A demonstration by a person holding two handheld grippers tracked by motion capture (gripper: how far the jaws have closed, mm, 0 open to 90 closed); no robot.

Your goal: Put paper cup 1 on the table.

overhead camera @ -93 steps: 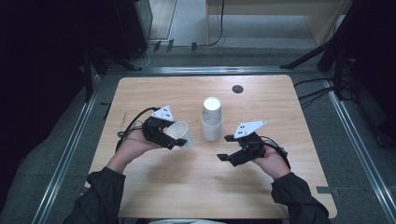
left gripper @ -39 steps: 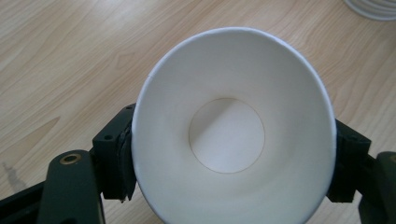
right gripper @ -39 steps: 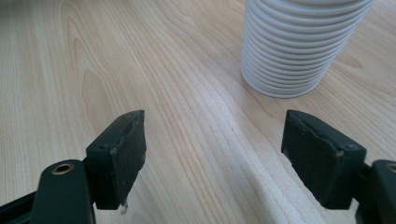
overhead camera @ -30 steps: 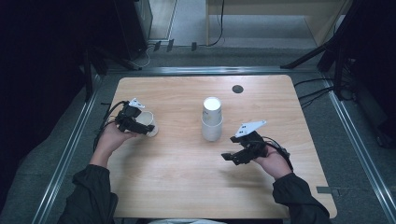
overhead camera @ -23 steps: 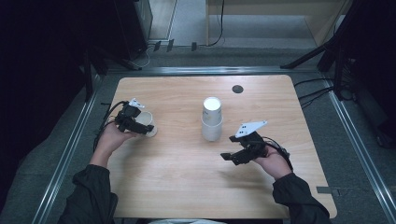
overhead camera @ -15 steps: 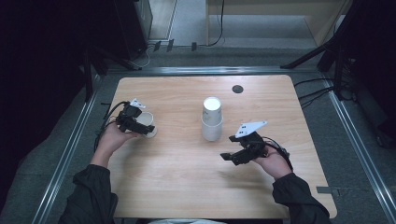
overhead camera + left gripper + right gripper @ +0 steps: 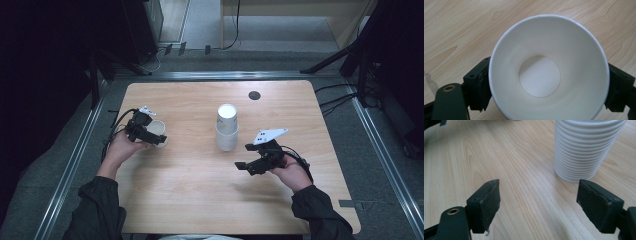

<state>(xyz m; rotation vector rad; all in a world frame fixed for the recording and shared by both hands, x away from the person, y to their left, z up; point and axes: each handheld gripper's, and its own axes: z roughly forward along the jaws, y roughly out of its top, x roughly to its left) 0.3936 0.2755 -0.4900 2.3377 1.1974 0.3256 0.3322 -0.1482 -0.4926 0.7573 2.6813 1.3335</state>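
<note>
I've got a single paper cup point(image 7: 549, 72) clamped in my left gripper point(image 7: 148, 134), jaws pressing its wall on both sides, mouth facing the camera in the left gripper view. It sits well to the left of the cup stack point(image 7: 227, 128), out near the left edge of the table point(image 7: 200, 190), upright and at or just above the wood; I can't tell whether it touches down.

The cup stack stands upside down at mid-table, ribbed with many rims in the right gripper view point(image 7: 586, 147). My right gripper point(image 7: 250, 165) is released, jaws wide apart with nothing between them, just in front of the stack and a bit to its right, low over the table.

Step in hand, as I read it: setting out one cup pulled off the stack, placing it away to the stack's left.

Next move calls for: lower until the cup base is flat on the wood, then open the left jaws gently so the light cup doesn't tip or stick to a pad. Back straight off. The right gripper looks ready to close on the stack's lower wall to steady it for another pull.

Small dark disc point(image 7: 254, 95) behind the stack and to its right, not involved.
</note>
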